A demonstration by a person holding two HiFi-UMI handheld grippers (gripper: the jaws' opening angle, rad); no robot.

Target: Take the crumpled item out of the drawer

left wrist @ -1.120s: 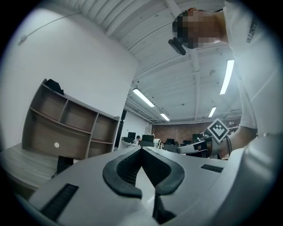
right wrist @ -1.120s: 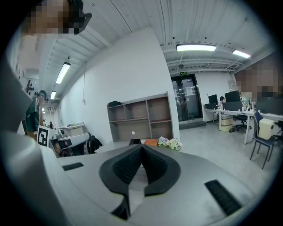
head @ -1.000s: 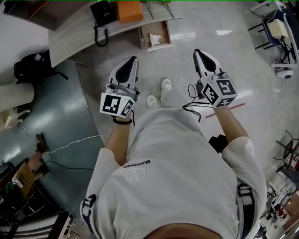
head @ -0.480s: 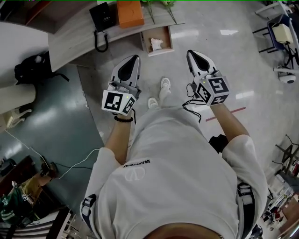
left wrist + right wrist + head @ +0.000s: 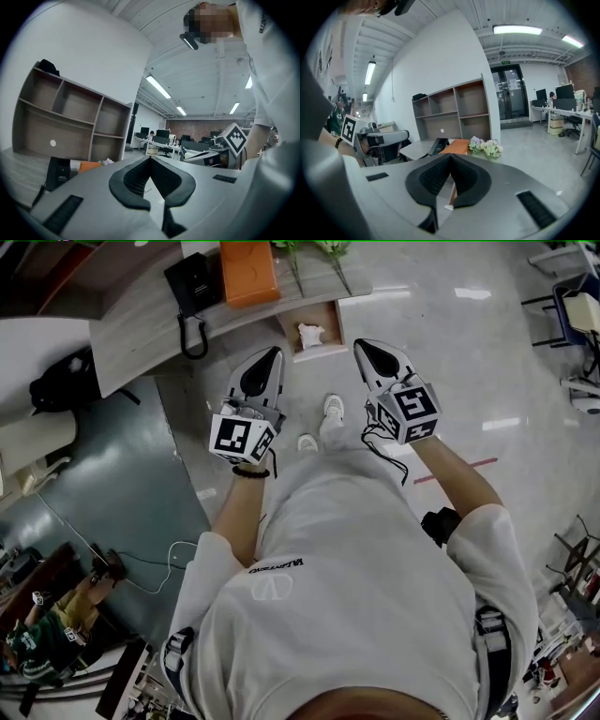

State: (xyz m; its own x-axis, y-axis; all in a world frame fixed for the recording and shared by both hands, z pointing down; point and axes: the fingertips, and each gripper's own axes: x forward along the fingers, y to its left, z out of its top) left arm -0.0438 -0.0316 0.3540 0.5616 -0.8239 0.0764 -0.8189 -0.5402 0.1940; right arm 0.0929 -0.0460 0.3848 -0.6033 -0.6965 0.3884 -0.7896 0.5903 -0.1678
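Desk [image 5: 141, 329]: pale wood-grain top; black telephone [image 5: 192, 282], orange box [image 5: 248, 259] and flowers [image 5: 314, 247] on it.
Drawer [image 5: 336, 322]: open at the desk's edge; crumpled white item [image 5: 309, 334] inside.
Floor [image 5: 450, 362]: glossy grey; thin white cable [image 5: 173, 549] on its teal part.

The drawer [image 5: 330, 317] is left open at the top and can be entered from above; bare floor [image 5: 450, 352] is spread before it; behind, passage is blocked by the desk [image 5: 141, 329], crowded with a telephone [image 5: 192, 282], an orange box [image 5: 248, 259] and flowers [image 5: 314, 247].
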